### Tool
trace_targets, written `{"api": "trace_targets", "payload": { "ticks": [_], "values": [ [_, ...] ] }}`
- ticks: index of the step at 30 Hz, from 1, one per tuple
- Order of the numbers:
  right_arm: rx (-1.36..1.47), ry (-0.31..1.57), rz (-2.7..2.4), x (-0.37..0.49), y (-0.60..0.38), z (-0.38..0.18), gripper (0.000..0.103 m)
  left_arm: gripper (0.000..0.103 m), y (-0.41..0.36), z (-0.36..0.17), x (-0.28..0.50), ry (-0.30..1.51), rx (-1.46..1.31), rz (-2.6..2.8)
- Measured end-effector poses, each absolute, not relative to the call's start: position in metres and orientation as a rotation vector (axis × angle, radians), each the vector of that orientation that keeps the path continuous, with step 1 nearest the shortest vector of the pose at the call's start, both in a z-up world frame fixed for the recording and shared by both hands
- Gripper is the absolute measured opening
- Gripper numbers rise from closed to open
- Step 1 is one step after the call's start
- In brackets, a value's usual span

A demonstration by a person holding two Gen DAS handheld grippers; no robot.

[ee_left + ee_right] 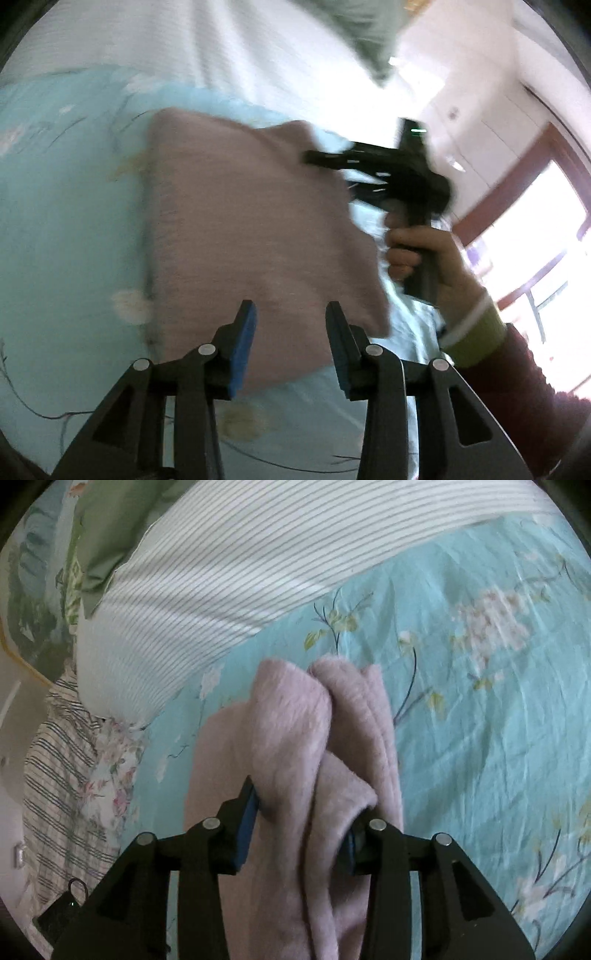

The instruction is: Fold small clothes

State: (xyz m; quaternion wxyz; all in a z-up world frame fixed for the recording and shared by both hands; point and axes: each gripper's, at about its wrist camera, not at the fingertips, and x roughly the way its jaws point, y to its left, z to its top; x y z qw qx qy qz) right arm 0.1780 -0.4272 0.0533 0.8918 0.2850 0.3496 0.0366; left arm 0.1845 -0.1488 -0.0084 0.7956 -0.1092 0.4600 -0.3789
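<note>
As we look along our left gripper, its blue-padded jaws stand apart with nothing between them, hovering just short of the pink garment. That garment lies on the pale blue floral sheet as a soft, fuzzy, roughly rectangular fold, its long axis running away from us toward the striped white pillow. Farther right, our right gripper is clamped on a bunched edge of it; from that wrist view the fleece hangs in thick doubled folds pointing away toward the pillow. Blur hides finer detail.
</note>
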Motion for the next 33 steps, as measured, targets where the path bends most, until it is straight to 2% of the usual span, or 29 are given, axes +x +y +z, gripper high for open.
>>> {"api": "trace_targets", "payload": {
  "ticks": [1, 4, 6, 8, 11, 12, 13, 15, 22, 28, 30, 33],
  "values": [
    [0.559, 0.689, 0.09, 0.176, -0.425, 0.062, 0.016, 0.039, -0.142, -0.01, 0.184, 0.989, -0.236, -0.792],
    [0.448, 0.579, 0.101, 0.165, -0.412, 0.086, 0.016, 0.04, -0.134, -0.021, 0.188, 1.003, -0.252, -0.749],
    [0.439, 0.667, 0.005, 0.173, -0.416, 0.076, 0.017, 0.04, -0.13, -0.028, 0.19, 1.018, -0.263, -0.731],
    [0.422, 0.744, -0.07, 0.174, -0.419, 0.065, 0.024, 0.041, -0.127, -0.03, 0.196, 1.027, -0.271, -0.719],
    [0.479, 0.725, -0.091, 0.155, -0.425, 0.059, 0.047, 0.046, -0.125, -0.035, 0.201, 1.046, -0.286, -0.734],
    [0.497, 0.715, -0.101, 0.145, -0.425, 0.058, 0.065, 0.046, -0.128, -0.036, 0.206, 1.048, -0.284, -0.733],
    [0.512, 0.706, -0.096, 0.138, -0.424, 0.058, 0.075, 0.046, -0.131, -0.039, 0.209, 1.051, -0.282, -0.734],
    [0.548, 0.71, -0.048, 0.125, -0.417, 0.055, 0.08, 0.048, -0.137, -0.042, 0.218, 1.068, -0.295, -0.74],
    [0.527, 0.844, -0.04, 0.115, -0.4, 0.018, 0.085, 0.051, -0.148, -0.046, 0.248, 1.091, -0.369, -0.734],
    [0.567, 0.814, -0.024, 0.11, -0.41, 0.017, 0.085, 0.052, -0.142, -0.033, 0.255, 1.041, -0.357, -0.667],
    [0.572, 0.824, -0.015, 0.109, -0.411, 0.015, 0.085, 0.061, -0.136, -0.034, 0.258, 1.035, -0.387, -0.654],
    [0.567, 0.828, -0.008, 0.114, -0.408, 0.013, 0.085, 0.062, -0.143, -0.048, 0.265, 1.096, -0.391, -0.662]
  ]
}}
